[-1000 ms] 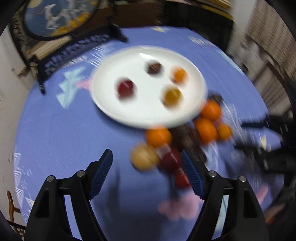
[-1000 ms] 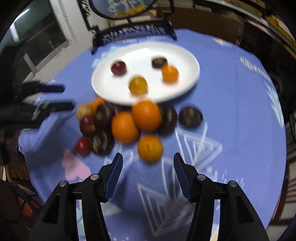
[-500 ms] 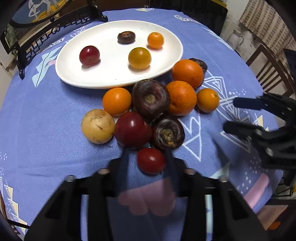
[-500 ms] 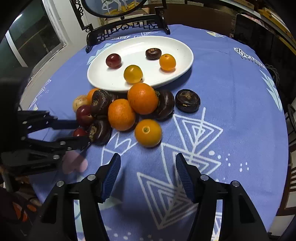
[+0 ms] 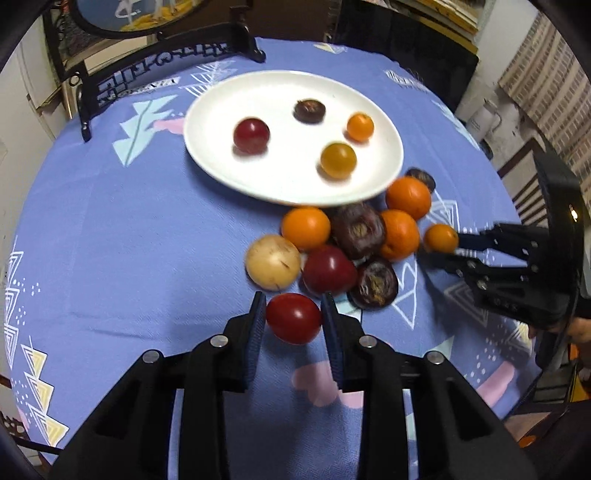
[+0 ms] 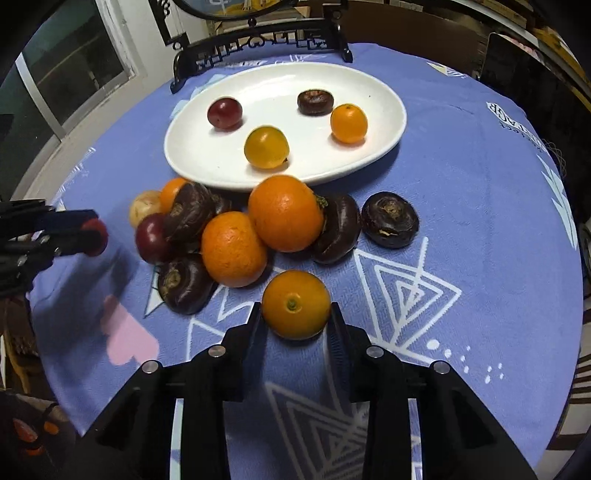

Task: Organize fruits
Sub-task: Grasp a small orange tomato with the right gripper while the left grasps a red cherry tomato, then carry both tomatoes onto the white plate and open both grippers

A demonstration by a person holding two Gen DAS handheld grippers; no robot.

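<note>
Both claws closed in since 0.5 s ago: left gripper [image 5: 293, 319] pinches red tomato [image 5: 293, 318]; right gripper [image 6: 295, 314] pinches small orange [image 6: 295, 303].

A blue cloth [image 6: 461, 155] with white triangle patterns is covering the round counter. At its far edge a black carved stand [image 6: 258, 44] is carrying a round painted panel [image 5: 140, 11]. A window [image 6: 70, 70] is showing dark at the left, a wooden chair [image 5: 524, 184] is standing to the right, and a white jug [image 5: 484, 122] is sitting beyond it.
</note>
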